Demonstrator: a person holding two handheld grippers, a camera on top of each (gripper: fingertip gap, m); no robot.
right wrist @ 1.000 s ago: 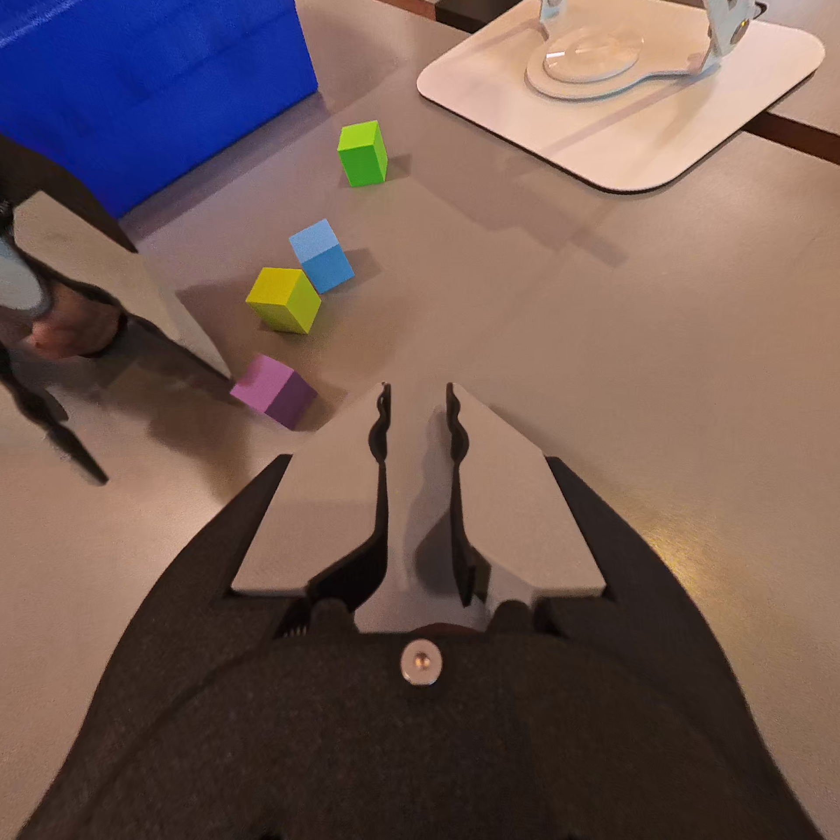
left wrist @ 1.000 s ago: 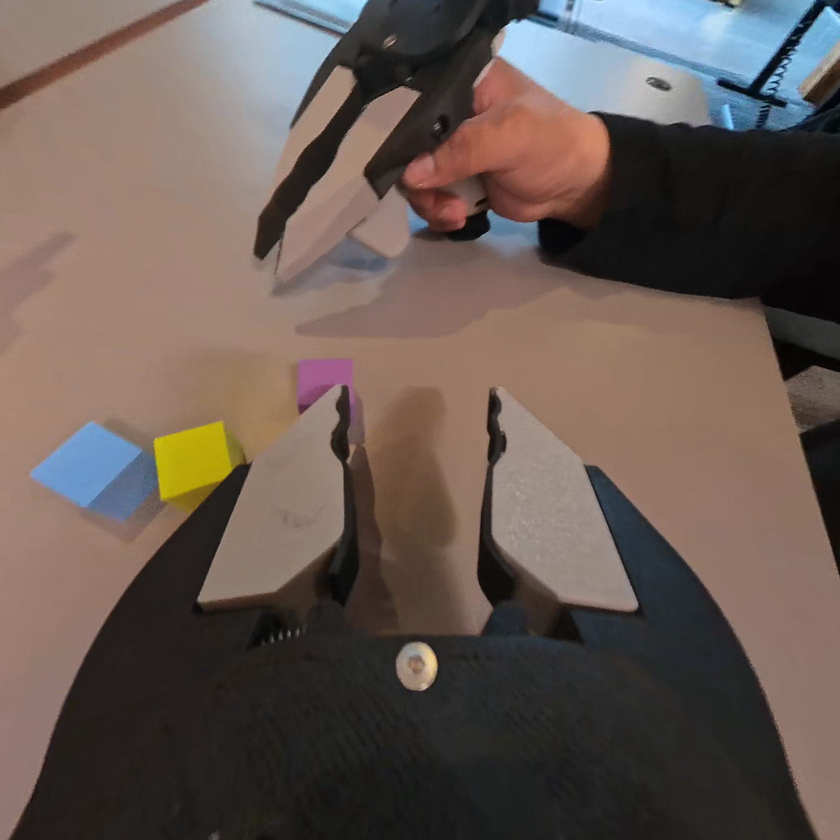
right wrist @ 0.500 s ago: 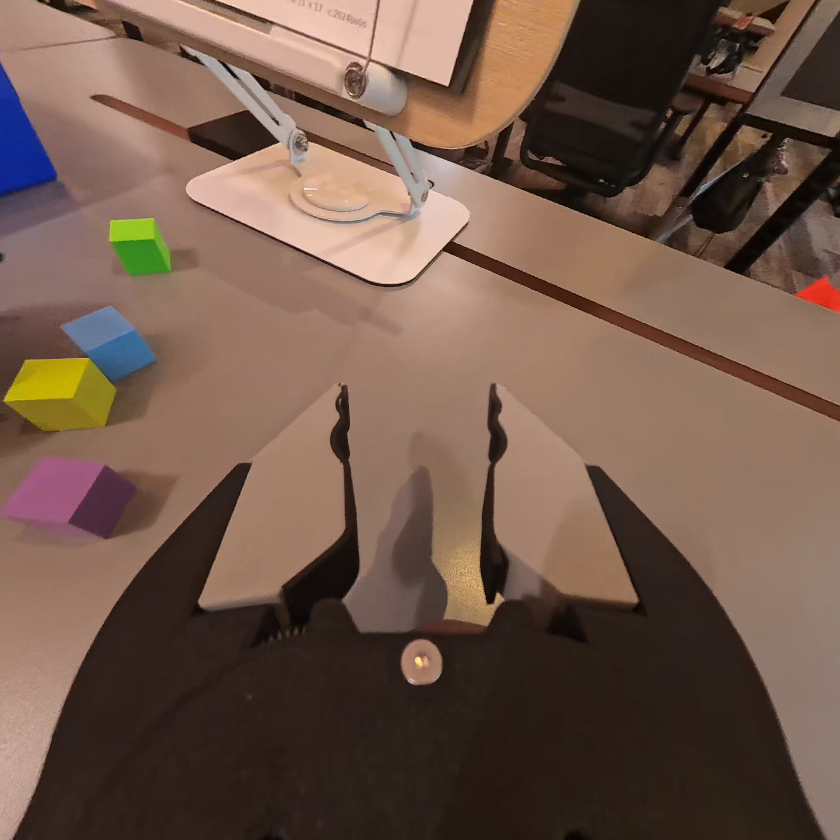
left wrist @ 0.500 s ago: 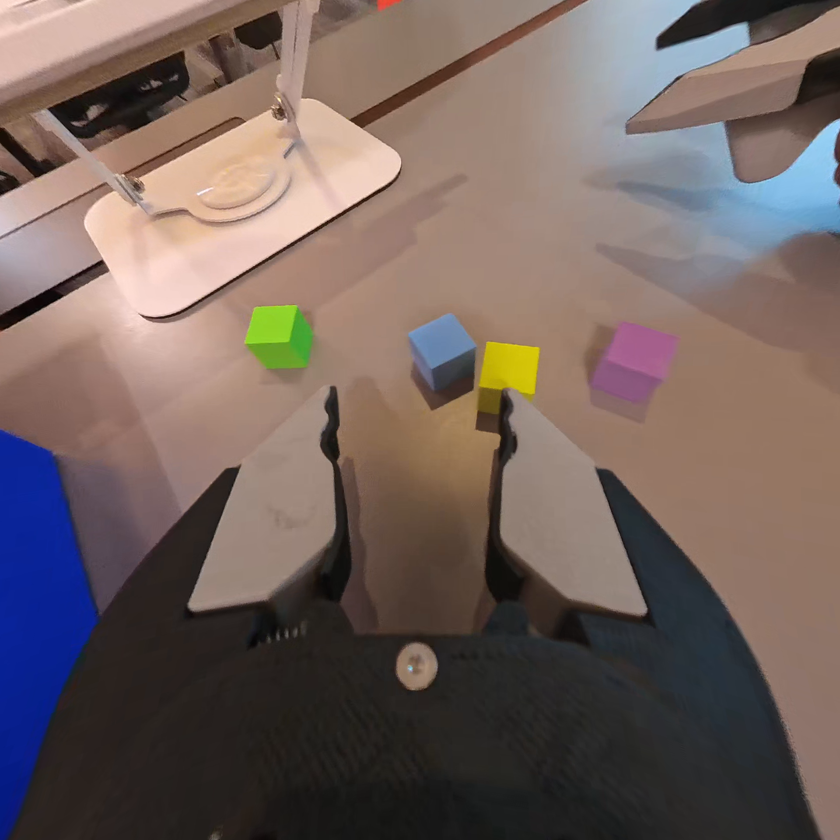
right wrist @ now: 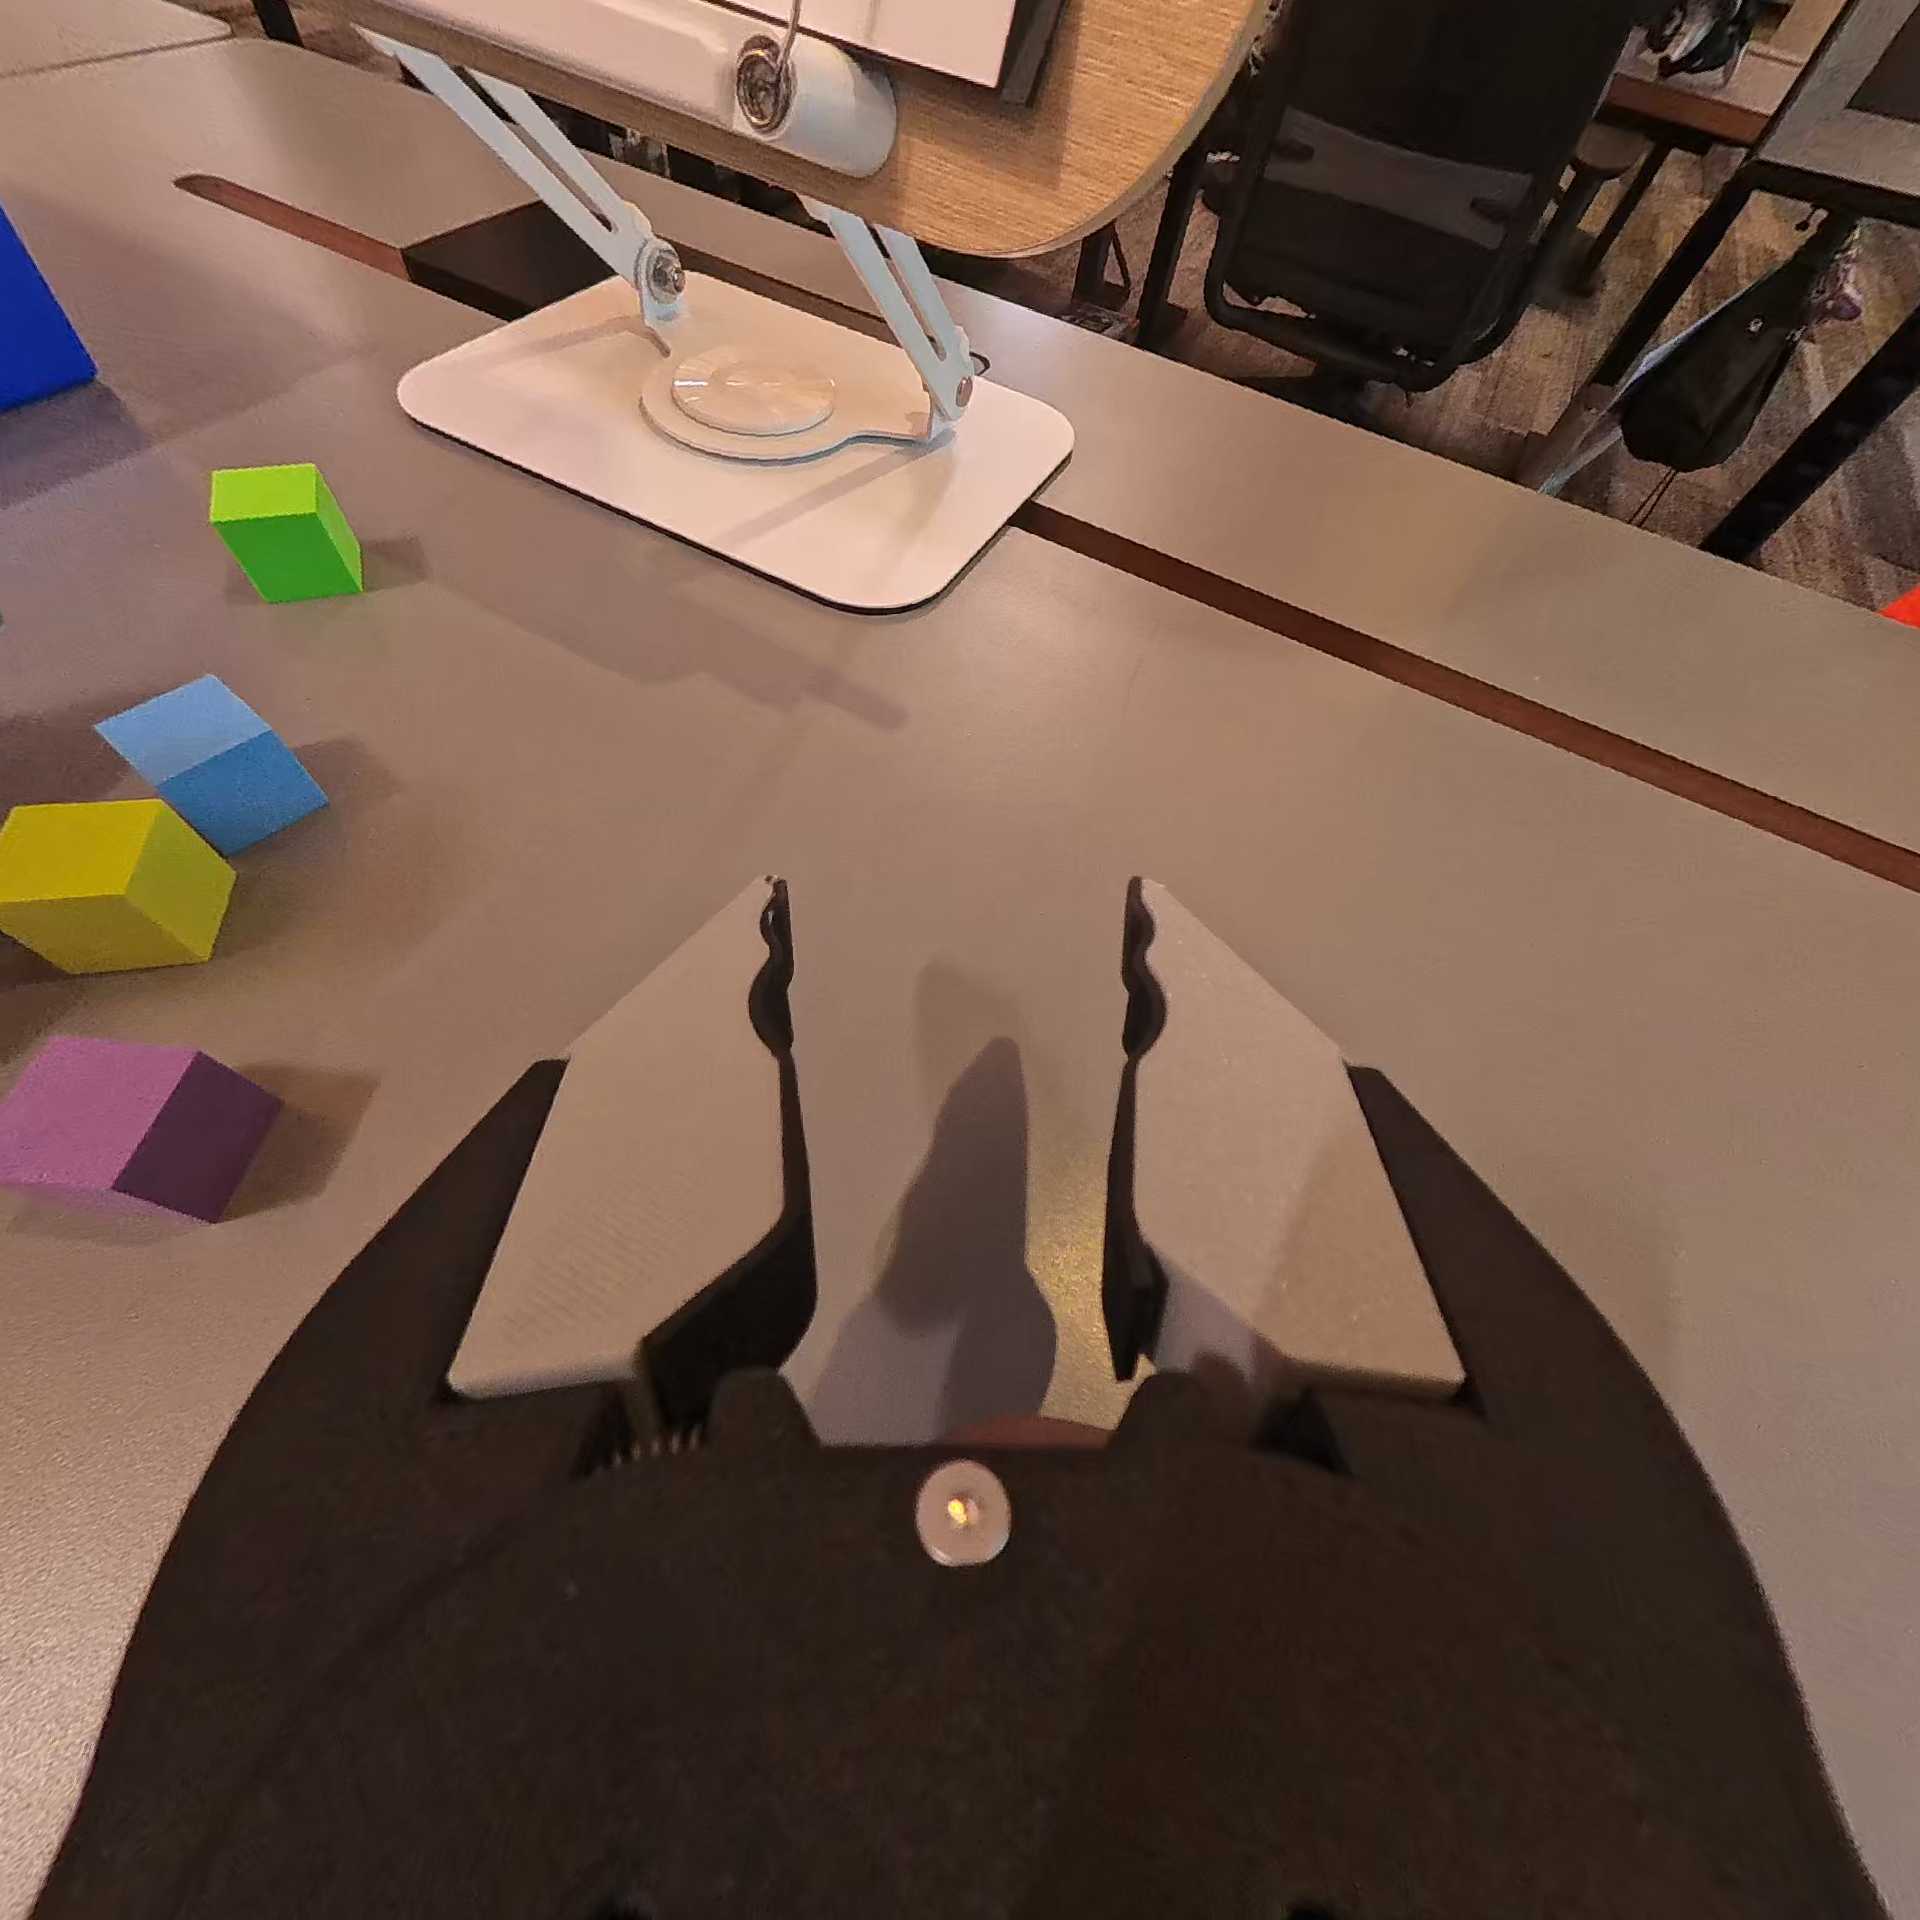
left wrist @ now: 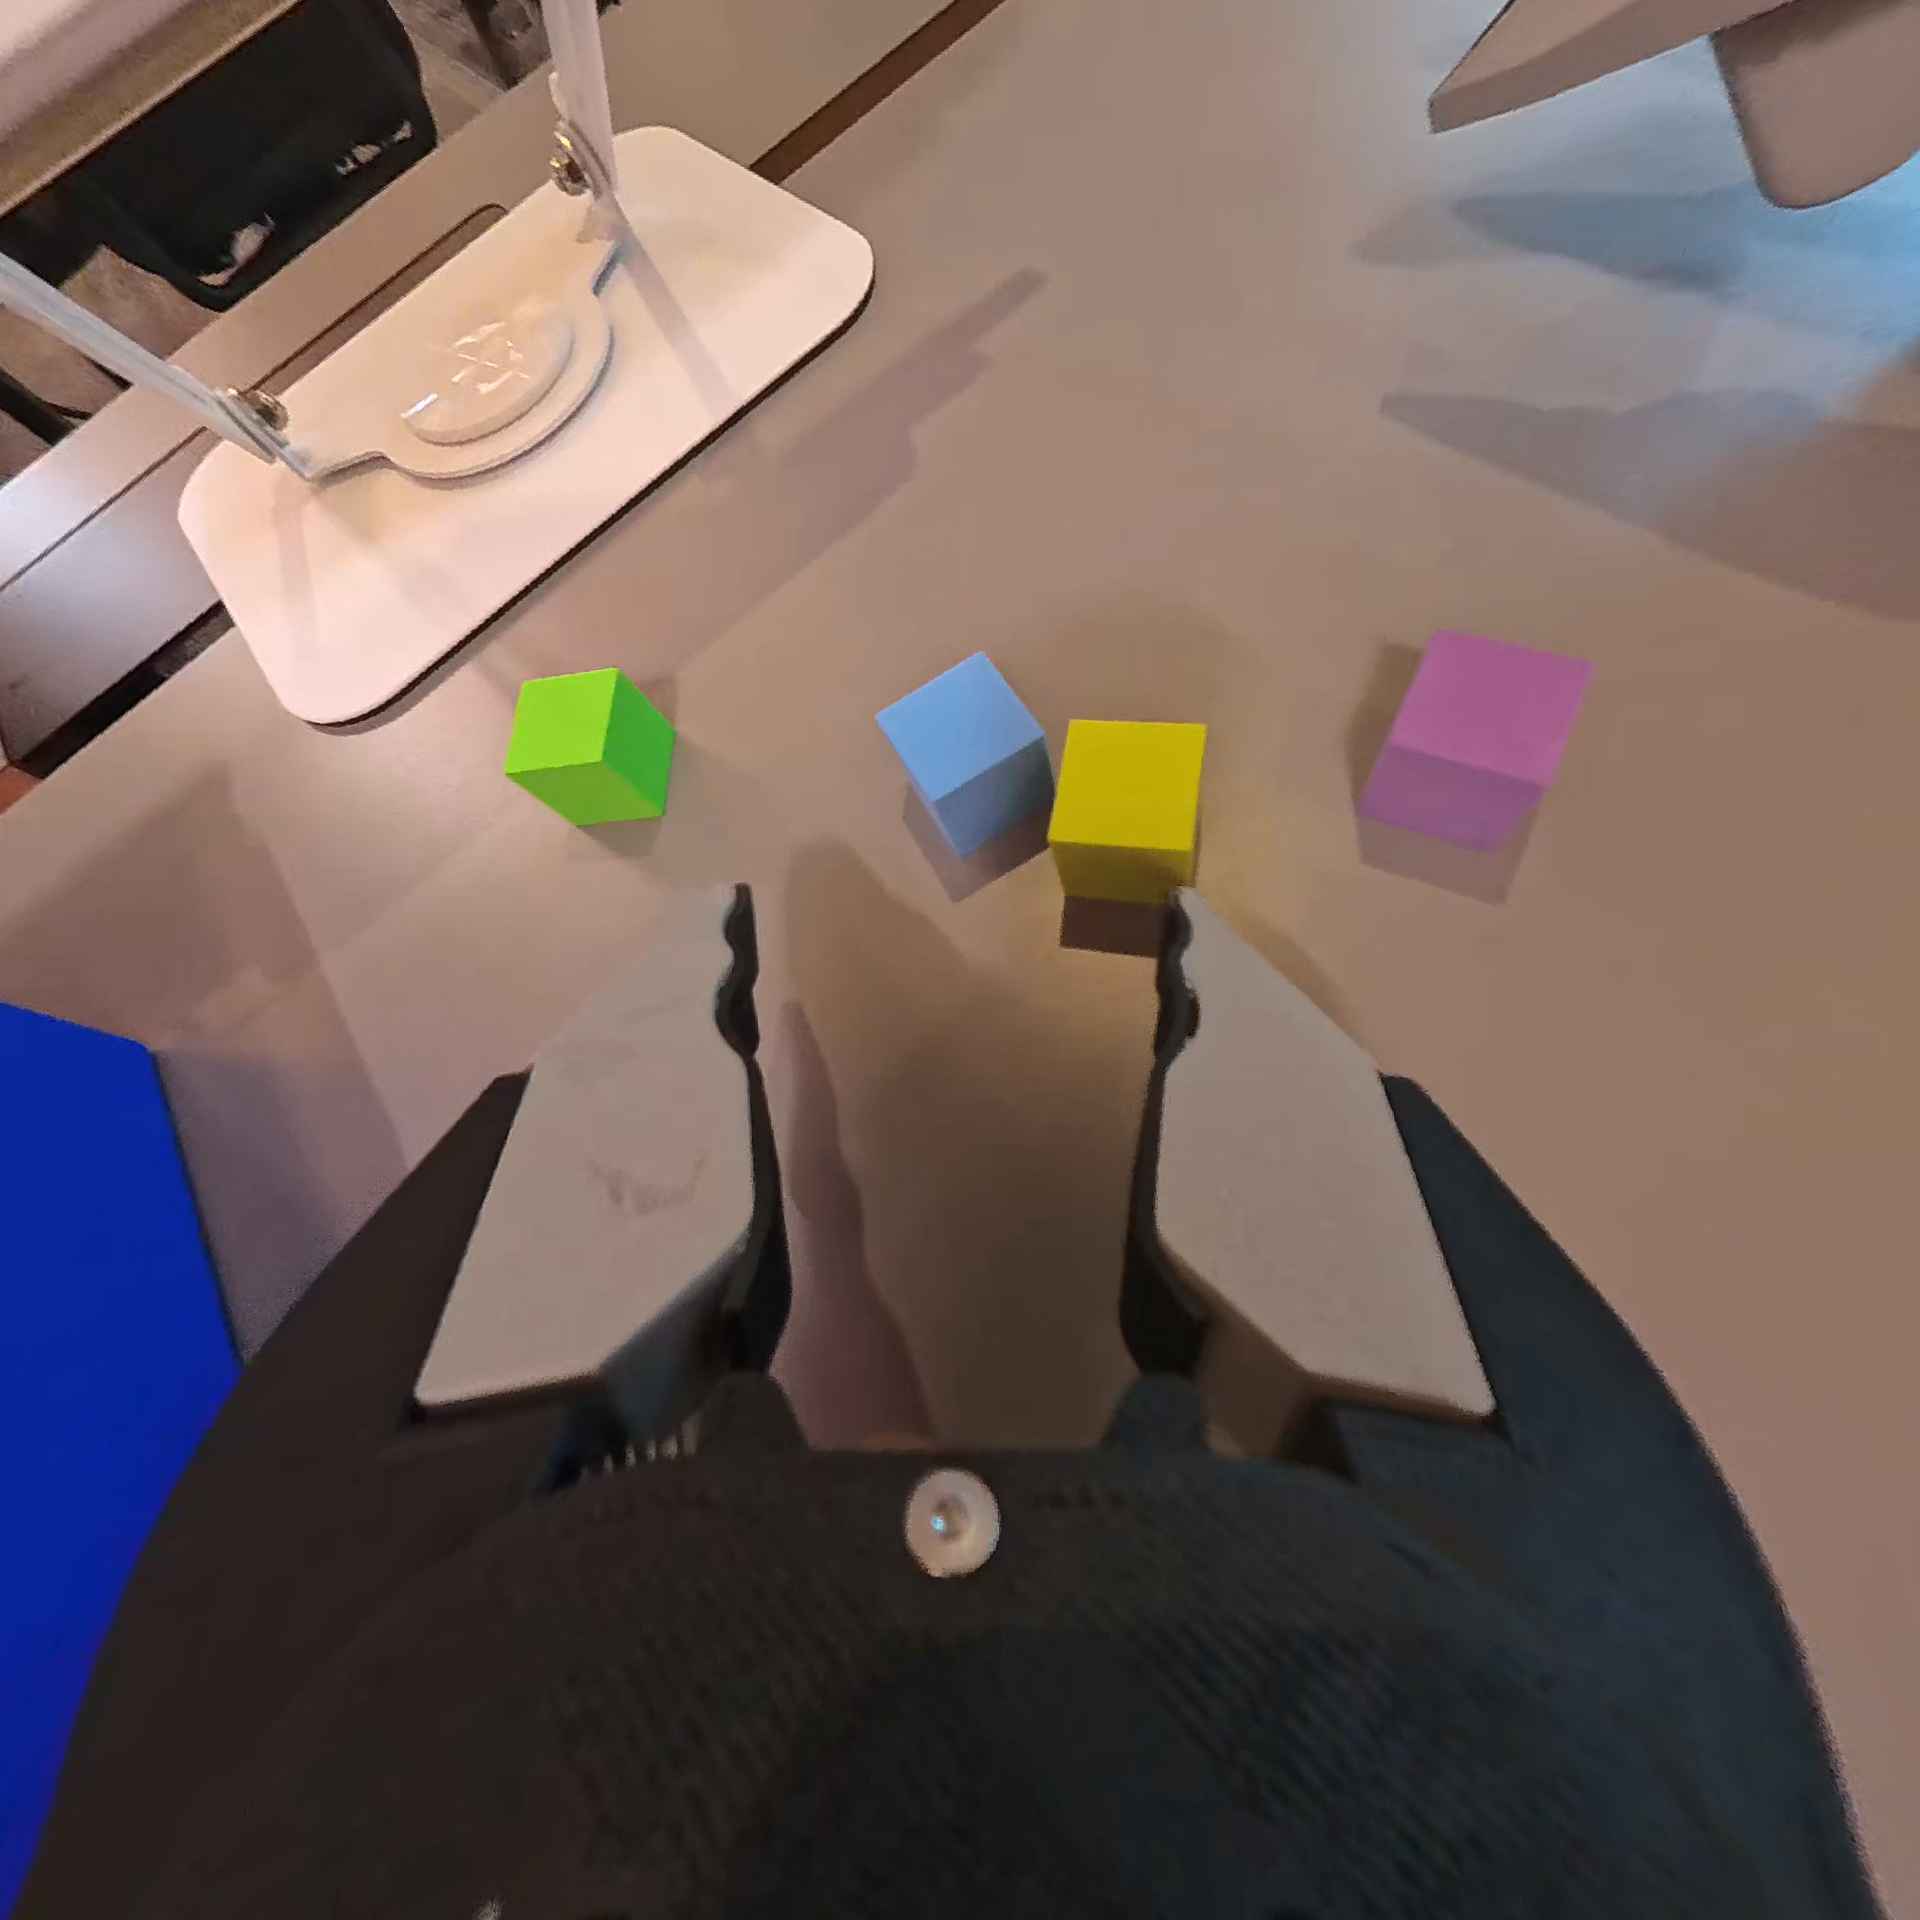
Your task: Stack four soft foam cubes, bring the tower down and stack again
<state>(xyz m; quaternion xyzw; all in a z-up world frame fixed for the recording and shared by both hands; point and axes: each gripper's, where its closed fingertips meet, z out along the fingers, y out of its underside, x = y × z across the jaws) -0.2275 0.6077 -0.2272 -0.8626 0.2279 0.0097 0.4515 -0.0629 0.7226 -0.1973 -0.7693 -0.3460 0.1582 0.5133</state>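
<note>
On the grey table (left wrist: 1039,436), four foam cubes are seen lying singly in a loose row, none resting on another: the green cube (left wrist: 592,746) nearest the white stand base (left wrist: 499,416), then the blue cube (left wrist: 966,750) and the yellow cube (left wrist: 1127,805) just beside each other, possibly touching at a corner, and the purple cube (left wrist: 1475,738) set apart at the far end.

A second ago the left gripper (left wrist: 954,904) was pointed at the purple cube with its jaws narrower; it is now swung round so that the whole row is faced, and its jaws are spread wide with nothing between them, the right fingertip (left wrist: 1179,914) lying close before the yellow cube. The right gripper (right wrist: 954,888), nearly closed a second ago beside the purple cube, is now drawn off to the side and opened wide over bare table, with nothing in its grasp; the cubes are left at the edge of its view.

From this it is judged that a stacking round is about to be begun with the left gripper, the blue or yellow cube being the likeliest first pick. No tower is yet built.
</note>
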